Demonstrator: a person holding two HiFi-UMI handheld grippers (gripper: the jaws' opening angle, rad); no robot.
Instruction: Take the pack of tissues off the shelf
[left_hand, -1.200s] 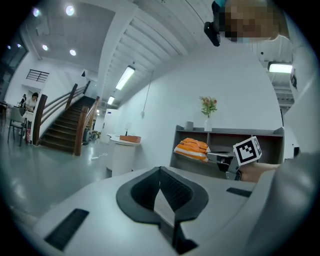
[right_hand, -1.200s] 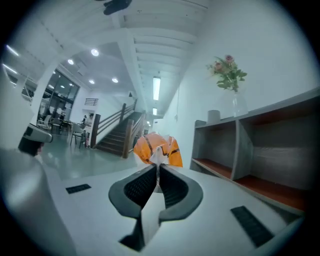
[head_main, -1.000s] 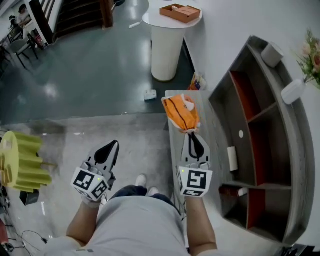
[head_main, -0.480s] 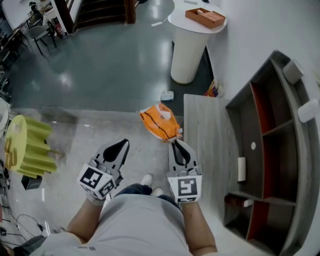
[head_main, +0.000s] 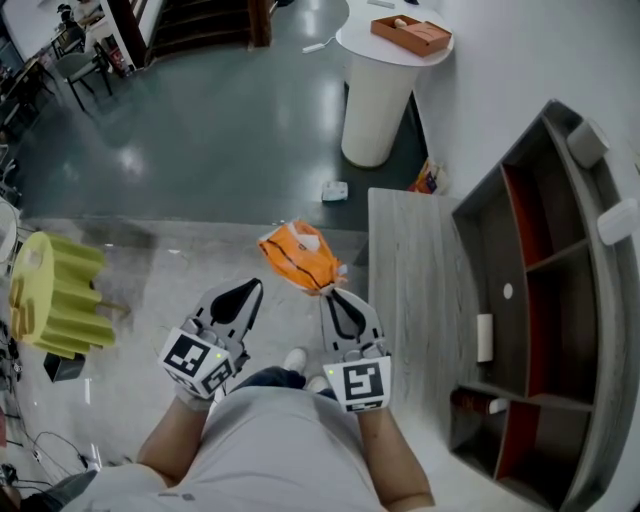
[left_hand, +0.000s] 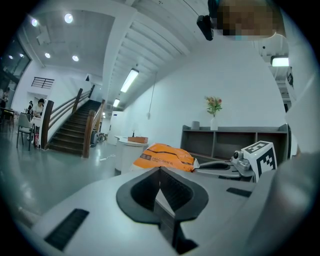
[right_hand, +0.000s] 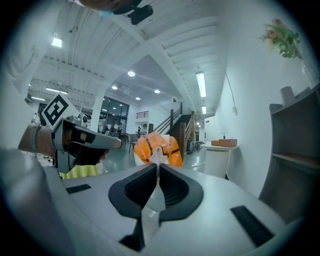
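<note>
The tissue pack is orange with a white crimped end, and it hangs in the air over the floor, left of the grey bench. My right gripper is shut on that crimped end. In the right gripper view the pack stands up just past the closed jaws of my right gripper. My left gripper sits close beside it on the left, shut with nothing in it. In the left gripper view the pack lies just beyond my left gripper.
A grey shelf unit with red-backed compartments stands at the right, behind the bench. A white round table carries a wooden tray at the top. A yellow ribbed object stands at the left. A small white item lies on the floor.
My right gripper has carried the orange pack leftward, off the bench's edge and out over the floor, closer to my left gripper. The left gripper has barely moved.
</note>
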